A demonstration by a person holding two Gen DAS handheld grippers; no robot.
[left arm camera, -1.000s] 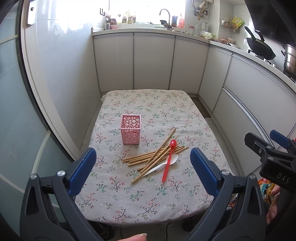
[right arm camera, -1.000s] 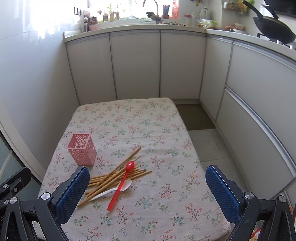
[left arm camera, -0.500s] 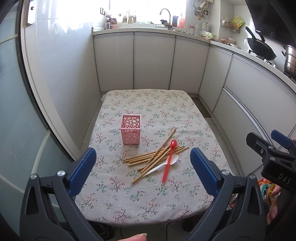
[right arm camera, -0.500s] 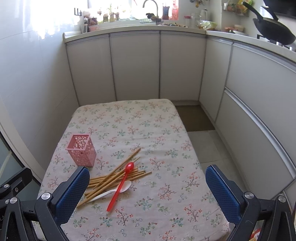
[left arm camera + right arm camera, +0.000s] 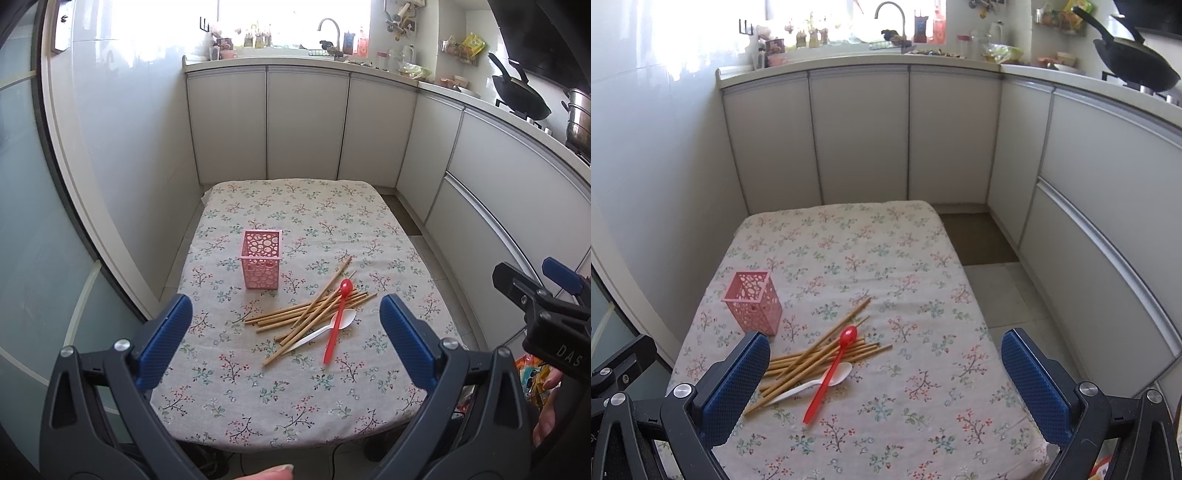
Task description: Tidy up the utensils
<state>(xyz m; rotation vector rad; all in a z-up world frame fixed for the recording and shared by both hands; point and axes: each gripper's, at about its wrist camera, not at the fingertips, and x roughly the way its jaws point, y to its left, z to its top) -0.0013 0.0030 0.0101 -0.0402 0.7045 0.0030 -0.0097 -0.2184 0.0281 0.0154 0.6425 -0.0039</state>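
Both grippers hang above the near edge of the table with jaws spread wide and nothing between them — the left gripper (image 5: 284, 339) and the right gripper (image 5: 886, 384). Ahead, on the floral tablecloth (image 5: 295, 206), wooden chopsticks (image 5: 310, 314) lie in a loose crossed heap. A red spoon (image 5: 337, 319) rests across them, over a white spoon (image 5: 325, 329) that lies partly under the heap. Just left of the heap and farther back, the pink perforated holder (image 5: 260, 263) stands upright, apart from it.
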